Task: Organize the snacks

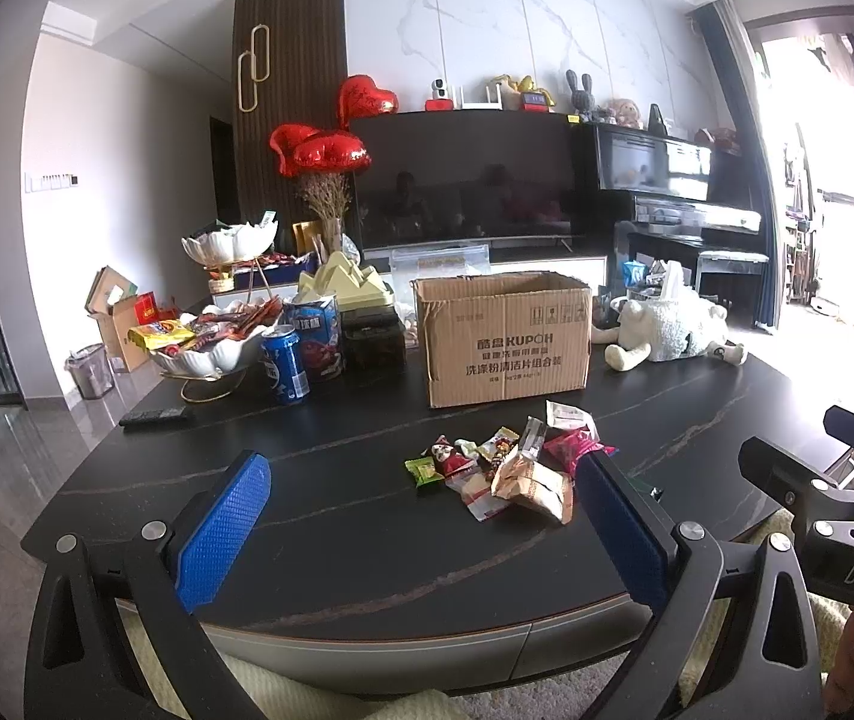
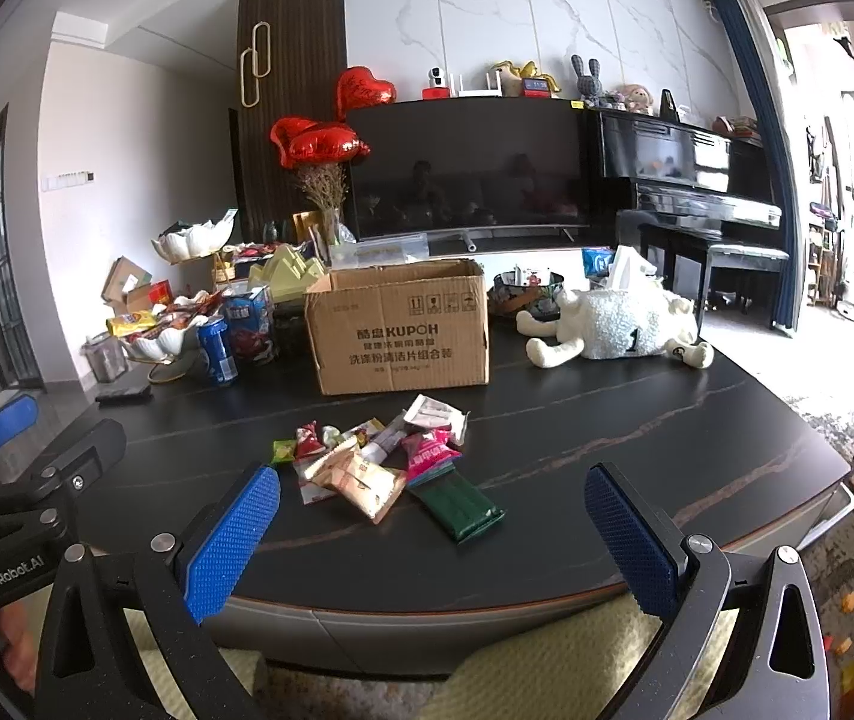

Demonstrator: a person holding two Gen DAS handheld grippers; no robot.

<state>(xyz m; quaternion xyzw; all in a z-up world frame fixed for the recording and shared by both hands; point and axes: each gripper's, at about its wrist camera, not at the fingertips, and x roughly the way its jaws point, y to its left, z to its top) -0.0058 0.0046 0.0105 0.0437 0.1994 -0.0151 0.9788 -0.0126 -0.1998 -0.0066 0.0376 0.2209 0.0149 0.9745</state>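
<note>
A pile of small wrapped snacks [image 1: 511,468] lies on the dark table [image 1: 336,516], in front of an open-topped cardboard box [image 1: 505,336]. My left gripper [image 1: 420,480] is open above the table's near edge, with the pile just inside its right finger [image 1: 619,528]. In the right wrist view the same snacks [image 2: 366,468] lie left of centre, and a dark green packet [image 2: 457,507] is the nearest of them. My right gripper [image 2: 431,480] is open and holds nothing. The box [image 2: 396,330] stands behind the pile.
A white bowl of snacks [image 1: 210,348], a blue can [image 1: 285,363] and a remote [image 1: 156,416] sit at the table's left. A plush sheep [image 1: 667,330] lies at the back right. Behind the table are a TV [image 1: 463,180] and a piano [image 1: 685,192].
</note>
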